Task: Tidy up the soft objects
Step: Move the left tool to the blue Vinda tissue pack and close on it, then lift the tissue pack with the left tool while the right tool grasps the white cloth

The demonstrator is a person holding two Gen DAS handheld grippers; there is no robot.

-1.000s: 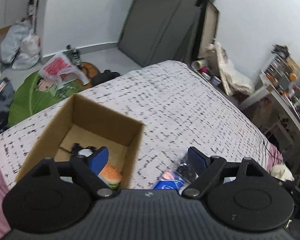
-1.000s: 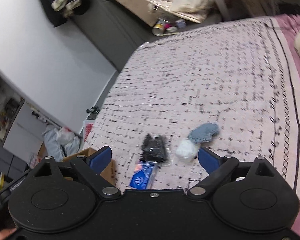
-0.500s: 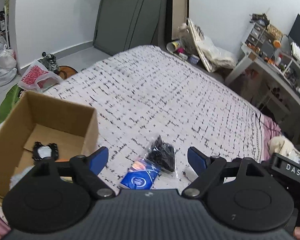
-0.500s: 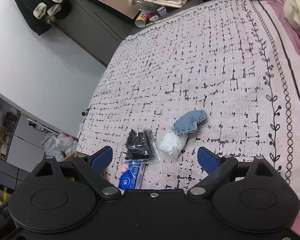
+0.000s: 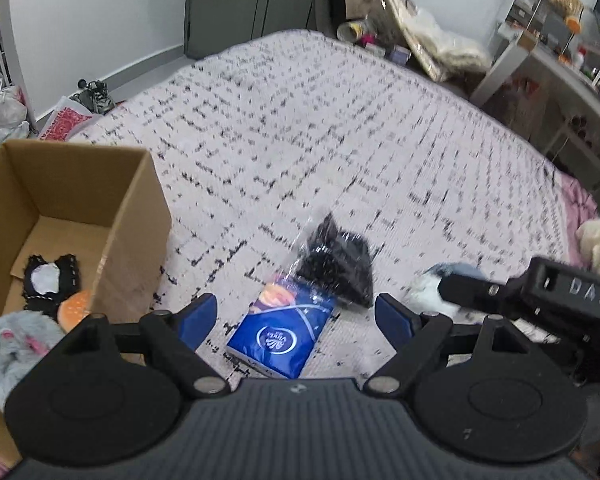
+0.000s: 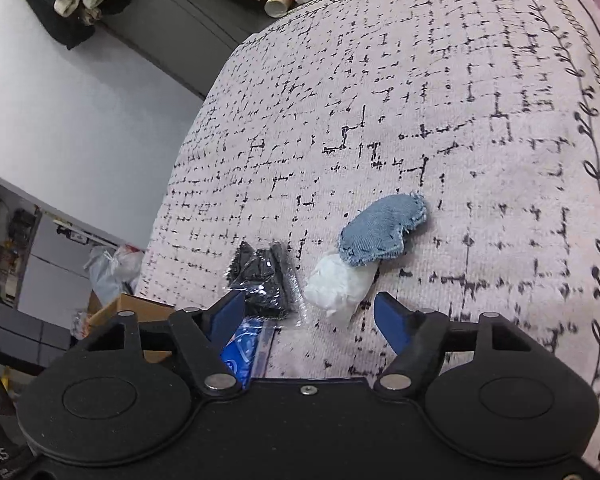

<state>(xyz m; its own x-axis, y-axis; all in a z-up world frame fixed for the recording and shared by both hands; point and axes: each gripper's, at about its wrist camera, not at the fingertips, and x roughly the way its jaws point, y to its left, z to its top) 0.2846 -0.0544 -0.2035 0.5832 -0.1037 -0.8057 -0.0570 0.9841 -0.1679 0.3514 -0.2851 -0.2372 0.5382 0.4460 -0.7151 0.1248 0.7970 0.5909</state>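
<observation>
On the patterned bed cover (image 5: 300,140) lie a blue tissue pack (image 5: 280,332) and a black item in a clear bag (image 5: 336,268). My left gripper (image 5: 294,312) hangs open just over the pack, touching nothing. In the right wrist view a denim patch (image 6: 384,232) rests against a white soft wad (image 6: 336,284), beside the black bag (image 6: 264,280). My right gripper (image 6: 310,308) hovers low over the wad. Its jaws are closing, the wad lies just ahead between them, and the pads do not press on it. The right gripper's body (image 5: 540,292) also shows at the right of the left wrist view.
An open cardboard box (image 5: 80,200) stands on the bed at the left. It holds a black lace piece (image 5: 50,280), a burger plush (image 5: 74,306) and a grey plush (image 5: 8,344). Bags and shoes lie on the floor beyond the bed; a cluttered desk (image 5: 560,60) stands at the right.
The left gripper swung right from over the box to over the blue pack and sank. The right gripper came down toward the white wad, and its jaws narrowed.
</observation>
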